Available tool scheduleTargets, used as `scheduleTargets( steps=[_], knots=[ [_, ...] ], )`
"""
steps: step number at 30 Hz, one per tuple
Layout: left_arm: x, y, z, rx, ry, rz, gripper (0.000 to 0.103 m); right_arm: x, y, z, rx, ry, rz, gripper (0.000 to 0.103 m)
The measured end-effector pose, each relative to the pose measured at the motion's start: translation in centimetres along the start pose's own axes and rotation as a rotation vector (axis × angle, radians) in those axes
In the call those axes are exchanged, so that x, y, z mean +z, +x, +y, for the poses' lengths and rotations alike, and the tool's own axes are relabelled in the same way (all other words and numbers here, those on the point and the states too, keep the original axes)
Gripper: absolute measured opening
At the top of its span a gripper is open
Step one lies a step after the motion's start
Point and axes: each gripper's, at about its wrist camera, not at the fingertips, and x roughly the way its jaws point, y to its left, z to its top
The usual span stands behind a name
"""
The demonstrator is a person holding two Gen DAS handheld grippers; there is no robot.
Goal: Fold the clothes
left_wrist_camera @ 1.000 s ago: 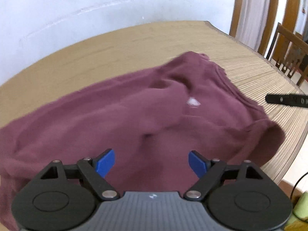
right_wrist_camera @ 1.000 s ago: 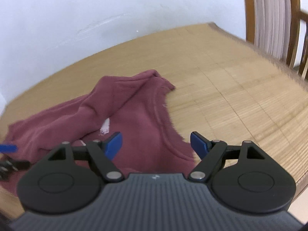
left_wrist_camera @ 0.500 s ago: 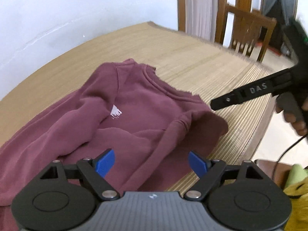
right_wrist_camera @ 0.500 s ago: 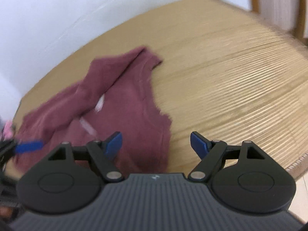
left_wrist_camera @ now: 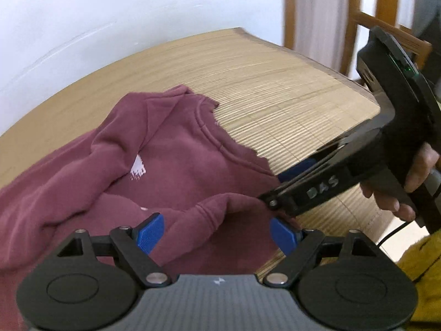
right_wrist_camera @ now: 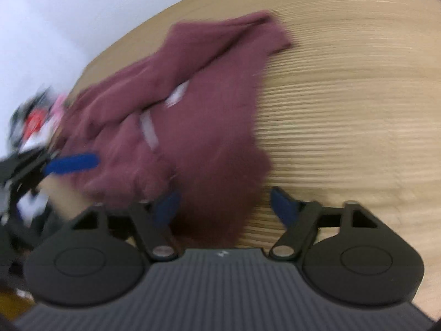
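A crumpled maroon sweatshirt (left_wrist_camera: 171,171), judged soft, light and limp, is spread on a wooden table (left_wrist_camera: 289,104); its near hem is straddled by the closing right gripper (right_wrist_camera: 220,207), while the left gripper (left_wrist_camera: 217,234) is held wide and empty.

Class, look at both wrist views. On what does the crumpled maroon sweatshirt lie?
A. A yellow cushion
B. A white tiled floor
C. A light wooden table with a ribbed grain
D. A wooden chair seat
C: the crumpled maroon sweatshirt is spread on the light wooden table, whose ribbed grain shows bare beside the garment in both views.
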Motion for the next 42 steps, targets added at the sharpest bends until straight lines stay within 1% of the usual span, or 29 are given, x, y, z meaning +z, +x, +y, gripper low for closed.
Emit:
scheduleTargets(
  steps=[1, 2, 3, 4, 6, 8, 10, 11, 14, 15, 16, 17, 18, 20, 21, 22, 23, 24, 25, 26, 28, 33, 36, 38, 42],
  knots=[
    [-0.1, 0.1, -0.5, 0.022, -0.016, 0.005, 0.086, 0.3, 0.4, 0.1, 0.029, -0.041, 0.019, 0.057],
    [-0.3, 0.1, -0.9, 0.048, -0.028, 0.012, 0.086, 0.6, 0.8, 0.2, 0.058, -0.082, 0.037, 0.026],
    [-0.4, -0.1, -1.3, 0.068, -0.040, 0.018, 0.086, 1.0, 1.1, 0.3, 0.088, -0.108, 0.056, 0.019],
    [-0.6, -0.3, -1.8, 0.087, -0.052, 0.024, 0.086, 1.6, 1.2, 0.0, 0.122, -0.086, 0.070, 0.018],
    [-0.7, -1.0, -2.5, 0.105, -0.057, 0.017, 0.087, 2.7, 0.7, -0.3, 0.197, -0.053, 0.062, 0.017],
    [-0.6, -1.5, -3.4, 0.125, -0.041, 0.005, 0.091, 4.0, 0.2, -0.5, 0.260, -0.020, 0.055, 0.017],
    [-0.4, -1.6, -4.3, 0.165, -0.013, -0.014, 0.092, 5.2, -0.3, -0.6, 0.318, 0.010, 0.051, 0.016],
    [-0.2, -1.4, -4.7, 0.189, -0.001, -0.024, 0.093, 5.7, -0.4, -0.4, 0.332, 0.013, 0.059, 0.016],
    [0.6, 0.3, -5.2, 0.303, 0.014, -0.045, 0.093, 7.2, -0.6, 0.2, 0.374, 0.018, 0.081, 0.017],
    [0.7, 1.1, -5.2, 0.330, 0.019, -0.041, 0.088, 7.5, -0.7, 0.5, 0.379, 0.001, 0.084, 0.017],
    [0.9, 1.9, -5.2, 0.356, 0.025, -0.036, 0.079, 7.7, -0.8, 0.8, 0.385, -0.015, 0.087, 0.017],
    [1.0, 2.5, -4.9, 0.366, 0.020, -0.016, 0.050, 7.8, -0.9, 1.1, 0.391, -0.029, 0.092, 0.017],
    [1.0, 3.1, -4.6, 0.376, 0.015, 0.004, 0.034, 8.0, -0.9, 1.3, 0.394, -0.052, 0.100, 0.017],
    [1.1, 2.8, -3.0, 0.311, -0.094, 0.013, 0.027, 8.4, -1.1, 1.6, 0.380, -0.118, 0.115, 0.020],
    [1.1, 2.2, -2.4, 0.293, -0.141, 0.003, 0.025, 8.7, -1.5, 1.4, 0.367, -0.147, 0.102, 0.021],
    [1.1, 1.6, -1.7, 0.276, -0.187, -0.008, 0.025, 9.1, -2.0, 0.8, 0.359, -0.154, 0.072, 0.025],
    [1.3, 1.0, -1.1, 0.266, -0.227, -0.018, 0.024, 9.6, -2.6, 0.1, 0.349, -0.152, 0.036, 0.040],
    [1.4, 0.4, -0.5, 0.256, -0.267, -0.028, 0.024, 10.1, -3.1, -1.1, 0.331, -0.119, -0.015, 0.051],
    [1.5, -0.1, 0.0, 0.246, -0.307, -0.037, 0.024, 10.7, -3.6, -2.5, 0.311, -0.081, -0.069, 0.076],
    [1.6, -0.6, 0.5, 0.240, -0.335, -0.045, 0.024, 11.2, -3.6, -4.1, 0.277, -0.023, -0.124, 0.088],
    [1.8, -1.4, 1.4, 0.232, -0.379, -0.059, 0.023, 12.4, -2.6, -7.0, 0.207, 0.086, -0.176, 0.088],
    [2.4, -2.7, 2.8, 0.221, -0.454, -0.078, 0.023, 15.9, 3.0, -11.7, 0.212, 0.297, -0.143, 0.086],
    [2.9, -3.3, 3.0, 0.224, -0.476, -0.087, 0.023, 17.1, 5.7, -12.1, 0.239, 0.394, -0.078, 0.087],
    [3.0, -3.3, 3.3, 0.225, -0.487, -0.091, 0.023, 16.9, 7.0, -12.2, 0.303, 0.457, -0.032, 0.087],
    [3.1, -3.2, 3.5, 0.217, -0.492, -0.089, 0.023, 16.3, 8.3, -11.4, 0.340, 0.476, -0.042, 0.088]
  ],
)
